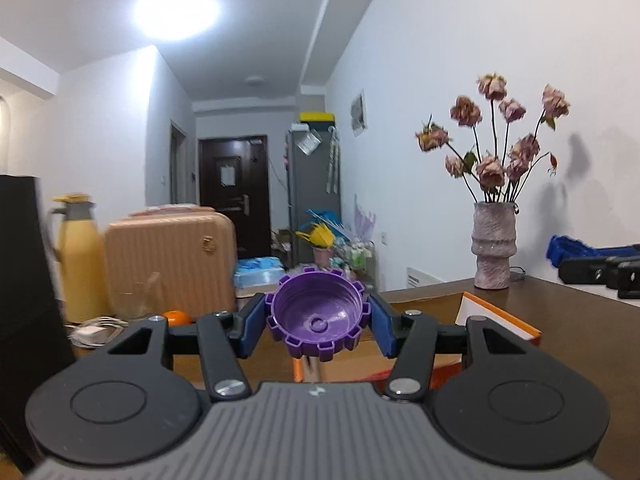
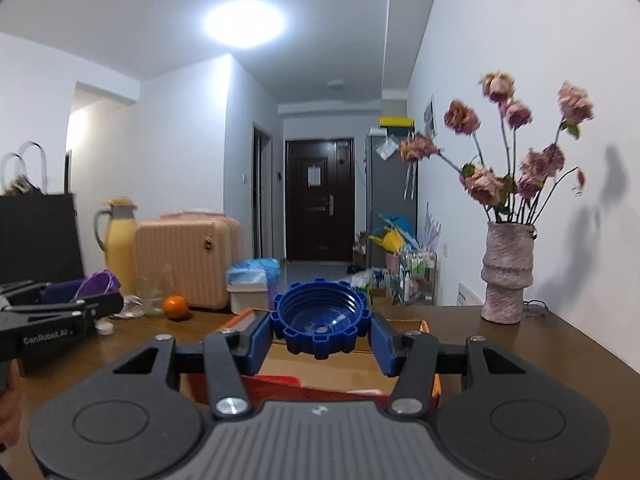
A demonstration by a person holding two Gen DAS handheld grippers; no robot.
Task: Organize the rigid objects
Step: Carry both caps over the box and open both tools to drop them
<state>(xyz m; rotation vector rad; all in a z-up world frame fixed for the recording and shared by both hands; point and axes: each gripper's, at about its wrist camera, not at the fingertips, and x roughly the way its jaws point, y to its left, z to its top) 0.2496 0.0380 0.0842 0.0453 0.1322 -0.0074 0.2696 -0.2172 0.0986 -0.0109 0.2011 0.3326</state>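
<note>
Left claw [image 1: 318, 322]: clamped on the purple cap [image 1: 318, 312], hollow side facing back, held above the orange box [image 1: 500, 320].
Right claw [image 2: 320, 330]: pinching the blue cap [image 2: 320, 316], also raised over the box.
Table [image 2: 520, 344]: orange [image 2: 176, 307] far left, vase [image 2: 507, 272] far right.

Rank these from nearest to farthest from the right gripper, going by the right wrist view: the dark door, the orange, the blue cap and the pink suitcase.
1. Blue cap: clamped between the right gripper fingers.
2. Orange: on the table, left of centre.
3. Pink suitcase: behind the orange, by the table's far edge.
4. Dark door: at the hallway's end.
</note>
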